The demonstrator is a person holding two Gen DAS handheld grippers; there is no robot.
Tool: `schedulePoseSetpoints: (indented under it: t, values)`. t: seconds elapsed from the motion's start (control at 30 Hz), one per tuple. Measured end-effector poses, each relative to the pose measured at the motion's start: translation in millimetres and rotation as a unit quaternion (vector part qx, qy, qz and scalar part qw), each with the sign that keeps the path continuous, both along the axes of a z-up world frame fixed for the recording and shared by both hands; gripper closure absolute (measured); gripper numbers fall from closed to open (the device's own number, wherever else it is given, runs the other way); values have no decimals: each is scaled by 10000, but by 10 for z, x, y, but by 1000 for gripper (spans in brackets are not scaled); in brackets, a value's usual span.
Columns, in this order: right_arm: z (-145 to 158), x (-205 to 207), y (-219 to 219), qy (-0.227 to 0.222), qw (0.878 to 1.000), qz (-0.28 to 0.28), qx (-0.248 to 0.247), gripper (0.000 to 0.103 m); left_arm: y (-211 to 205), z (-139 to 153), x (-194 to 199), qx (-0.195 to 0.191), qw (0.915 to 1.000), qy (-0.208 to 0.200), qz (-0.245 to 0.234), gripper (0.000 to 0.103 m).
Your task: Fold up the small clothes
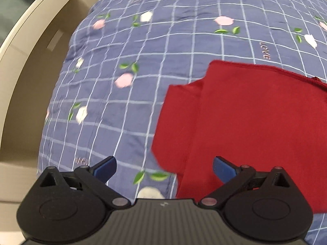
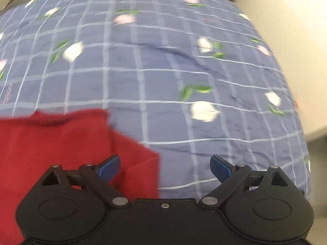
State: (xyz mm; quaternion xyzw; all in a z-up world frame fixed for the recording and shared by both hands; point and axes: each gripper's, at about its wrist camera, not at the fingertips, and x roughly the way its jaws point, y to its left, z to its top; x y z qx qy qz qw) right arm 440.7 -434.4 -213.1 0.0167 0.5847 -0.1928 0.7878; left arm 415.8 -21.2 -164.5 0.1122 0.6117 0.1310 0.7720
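Blue grid bedsheet [image 1: 184, 40] printed "LOVE" | red garment [image 1: 255, 122] flat | left tongs [image 1: 164, 170], right tongs [image 2: 165, 168] agape, empty

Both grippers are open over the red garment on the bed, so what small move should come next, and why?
Probably lower the left gripper onto the near sleeve edge of the red garment and close. Its jaws stand open and empty, straddling that edge, and the sleeve lies spread on the blue checked bedcover. The right gripper is open likewise.
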Motion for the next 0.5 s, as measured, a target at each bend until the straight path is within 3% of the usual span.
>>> schedulePoseSetpoints:
  t: [0.07, 0.2, 0.37, 0.5]
  values:
    - [84, -90, -44, -113, 9999, -52, 43, 2, 34, 67, -65, -20, 10000, -27, 59, 1]
    - [215, -385, 84, -125, 9994, 111, 305, 1, 16, 199, -162, -77, 9999, -132, 20, 1]
    - [461, -843, 488, -327, 9955, 238, 863, 1, -41, 355, -328, -313, 9992, -252, -64, 1]
    - [701, -1082, 870, -411, 9890, 749, 1205, 1, -80, 477, -556, -621, 9972, -324, -244, 1]
